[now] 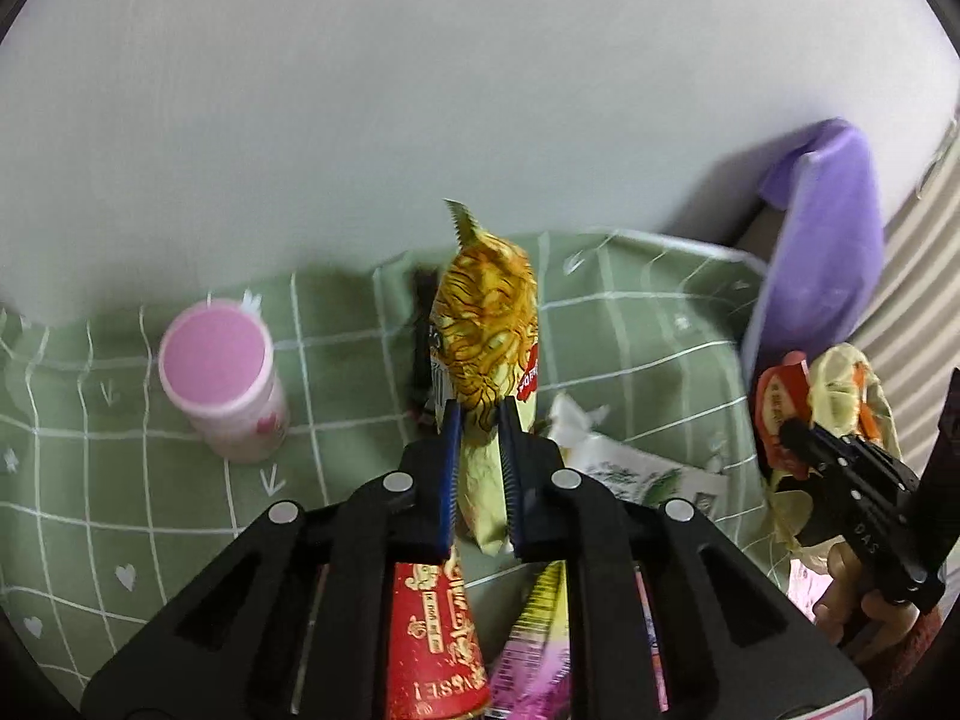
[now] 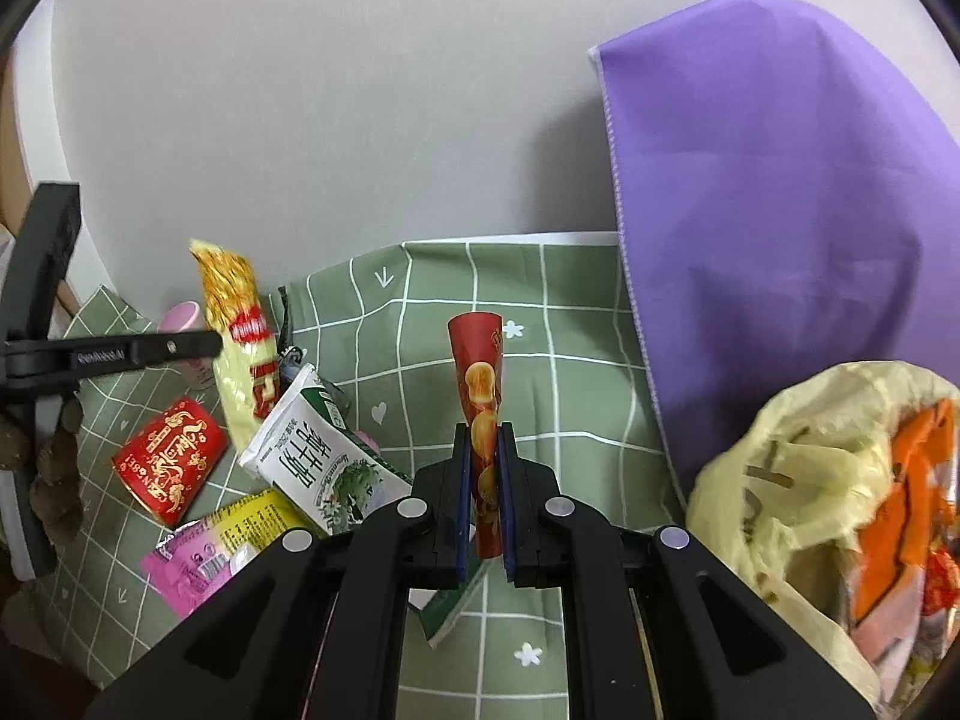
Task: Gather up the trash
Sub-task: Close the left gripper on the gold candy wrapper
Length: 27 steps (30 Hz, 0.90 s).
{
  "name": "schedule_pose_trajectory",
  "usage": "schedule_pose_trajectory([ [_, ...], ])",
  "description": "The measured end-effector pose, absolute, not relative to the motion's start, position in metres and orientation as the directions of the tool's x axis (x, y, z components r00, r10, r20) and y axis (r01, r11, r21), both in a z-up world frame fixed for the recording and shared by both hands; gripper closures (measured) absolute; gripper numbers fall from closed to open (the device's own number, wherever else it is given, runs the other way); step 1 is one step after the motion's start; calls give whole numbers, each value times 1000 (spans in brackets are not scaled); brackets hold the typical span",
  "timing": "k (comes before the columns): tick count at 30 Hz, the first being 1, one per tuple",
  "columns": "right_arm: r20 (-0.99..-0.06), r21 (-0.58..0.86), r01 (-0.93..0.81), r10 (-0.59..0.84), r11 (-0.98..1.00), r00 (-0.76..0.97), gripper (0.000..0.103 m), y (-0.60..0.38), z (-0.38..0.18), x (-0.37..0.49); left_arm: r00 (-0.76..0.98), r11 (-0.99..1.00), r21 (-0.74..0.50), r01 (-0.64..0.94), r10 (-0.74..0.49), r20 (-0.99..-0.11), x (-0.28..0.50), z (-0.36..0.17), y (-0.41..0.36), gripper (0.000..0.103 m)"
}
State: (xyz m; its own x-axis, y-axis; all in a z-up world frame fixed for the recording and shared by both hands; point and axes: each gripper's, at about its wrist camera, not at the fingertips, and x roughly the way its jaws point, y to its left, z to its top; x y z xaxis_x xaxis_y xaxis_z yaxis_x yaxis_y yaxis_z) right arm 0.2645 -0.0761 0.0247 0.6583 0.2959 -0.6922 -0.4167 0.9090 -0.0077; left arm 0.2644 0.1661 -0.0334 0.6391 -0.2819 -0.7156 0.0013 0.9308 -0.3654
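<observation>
In the left wrist view my left gripper (image 1: 480, 411) is shut on a yellow noodle-print snack wrapper (image 1: 486, 312), which stands up above the green checked tablecloth (image 1: 630, 324). My right gripper (image 2: 483, 429) is shut on a flattened red wrapper (image 2: 480, 372) that points upward. To its right gapes a pale yellow trash bag (image 2: 798, 468) with orange wrappers inside. On the cloth lie a red paper cup (image 2: 168, 459), a white and green milk carton (image 2: 318, 456) and a pink and yellow wrapper (image 2: 222, 540). From the right wrist, the left gripper (image 2: 210, 345) shows at the left with its yellow wrapper (image 2: 234, 312).
A pink-lidded tub (image 1: 216, 378) stands on the cloth at the left. A purple cloth (image 2: 780, 210) hangs behind the trash bag, against a pale wall. A hand (image 1: 852, 594) holds the right gripper at the right edge of the left wrist view.
</observation>
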Motion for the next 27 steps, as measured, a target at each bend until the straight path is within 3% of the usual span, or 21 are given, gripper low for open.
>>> schedule_pose_trajectory([
  [3, -678, -11, -411, 295, 911, 673, 93, -82, 33, 258, 678, 931, -361, 45, -294, -674, 258, -12, 167, 93],
  [4, -673, -11, -409, 295, 913, 678, 93, -83, 36, 256, 685, 931, -362, 54, -298, -665, 259, -6, 166, 103],
  [16, -592, -14, -370, 291, 929, 752, 93, -118, 82, 233, 765, 935, -333, 126, -305, -568, 246, 39, 156, 103],
  [18, -587, -2, -370, 298, 929, 753, 93, -124, 84, 232, 755, 921, -370, 125, -330, -566, 244, 32, 164, 97],
  [20, -586, 7, -372, 305, 928, 751, 93, -127, 82, 230, 760, 923, -373, 88, -305, -574, 240, 22, 181, 67],
  [27, -621, 28, -400, 330, 916, 711, 93, -117, 63, 230, 701, 880, -475, -22, -325, -635, 260, -21, 193, 62],
])
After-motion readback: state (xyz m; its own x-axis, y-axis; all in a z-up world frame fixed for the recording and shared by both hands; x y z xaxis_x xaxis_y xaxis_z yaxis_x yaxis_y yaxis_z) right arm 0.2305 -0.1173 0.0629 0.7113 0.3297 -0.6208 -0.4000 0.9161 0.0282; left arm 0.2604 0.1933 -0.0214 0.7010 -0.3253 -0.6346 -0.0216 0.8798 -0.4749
